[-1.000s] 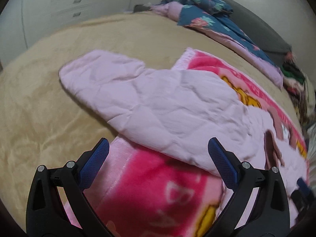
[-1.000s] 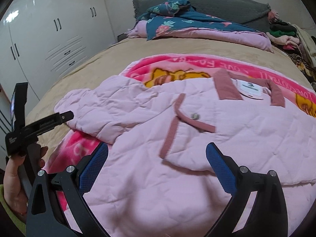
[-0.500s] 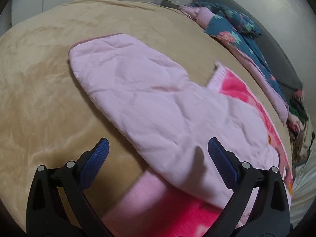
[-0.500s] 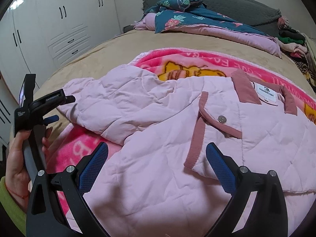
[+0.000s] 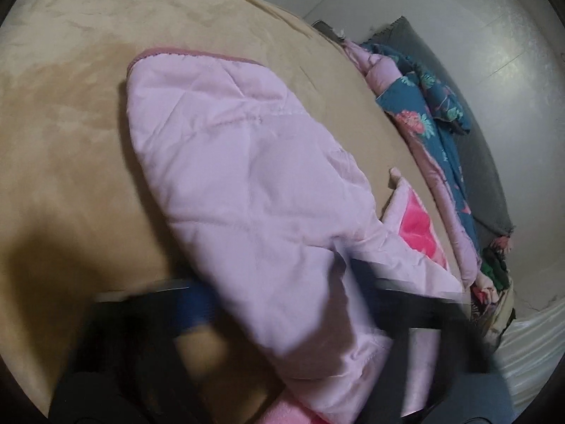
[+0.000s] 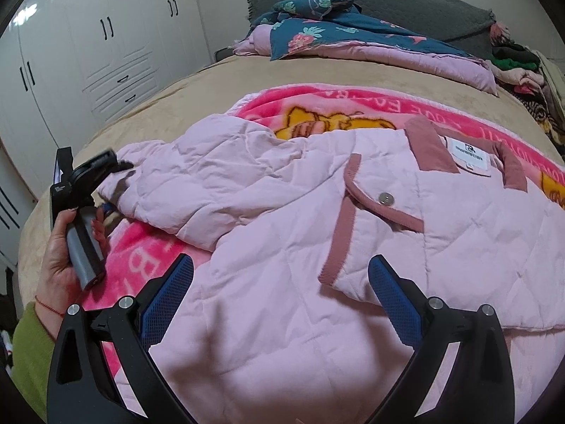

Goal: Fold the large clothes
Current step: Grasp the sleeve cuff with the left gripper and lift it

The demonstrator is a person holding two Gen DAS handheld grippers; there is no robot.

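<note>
A pale pink quilted jacket (image 6: 300,233) with dusty-rose trim lies open on a pink cartoon blanket (image 6: 353,106) on the bed. Its sleeve (image 5: 240,183) stretches out over the tan bedspread, cuff at the far end. My left gripper (image 5: 282,304) is blurred; its fingers sit on either side of the sleeve near the shoulder end, and I cannot tell whether they pinch it. It also shows in the right wrist view (image 6: 102,176), held in a hand at the sleeve's end. My right gripper (image 6: 279,282) is open and empty, hovering over the jacket's front panel.
The tan bedspread (image 5: 70,106) covers the bed. A teal floral quilt (image 6: 317,31) and a grey headboard (image 6: 406,0) are at the far end. A pile of clothes (image 6: 522,70) is at the far right. White wardrobes (image 6: 88,53) stand on the left.
My left gripper has swung left and dropped down onto the sleeve, its fingers now around it. My right gripper has shifted slightly left and stays open above the jacket.
</note>
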